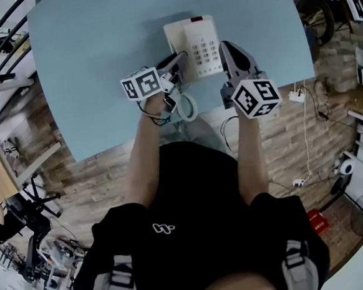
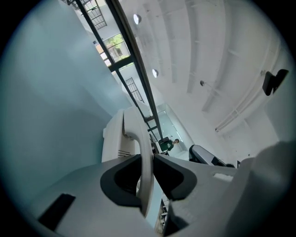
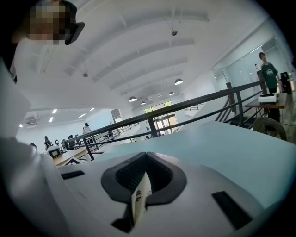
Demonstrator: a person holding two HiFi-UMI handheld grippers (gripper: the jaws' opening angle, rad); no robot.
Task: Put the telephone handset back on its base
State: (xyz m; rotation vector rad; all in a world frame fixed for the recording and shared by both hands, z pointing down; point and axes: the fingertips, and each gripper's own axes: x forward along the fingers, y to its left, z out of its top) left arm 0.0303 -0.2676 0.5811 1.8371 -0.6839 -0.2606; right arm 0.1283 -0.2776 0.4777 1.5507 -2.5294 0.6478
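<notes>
The white telephone base (image 1: pixel 201 42) with its keypad lies near the front edge of the light blue table (image 1: pixel 88 67). My left gripper (image 1: pixel 178 60) is at the base's left side, shut on the white handset (image 2: pixel 138 139). In the left gripper view the handset stands on edge between the jaws (image 2: pixel 147 159), with the base (image 2: pixel 113 139) just beyond it. The coiled cord (image 1: pixel 188 106) loops off the table's front edge. My right gripper (image 1: pixel 225 49) is at the base's right edge. A white slotted edge (image 3: pixel 140 196), seemingly the base's, is pinched in its jaws (image 3: pixel 143 173).
The table's front edge (image 1: pixel 137 138) runs just behind both grippers, above a brick-patterned floor. A power strip and cables (image 1: pixel 296 96) lie on the floor to the right. A dark railing (image 3: pixel 185 109) stands beyond the table's far side.
</notes>
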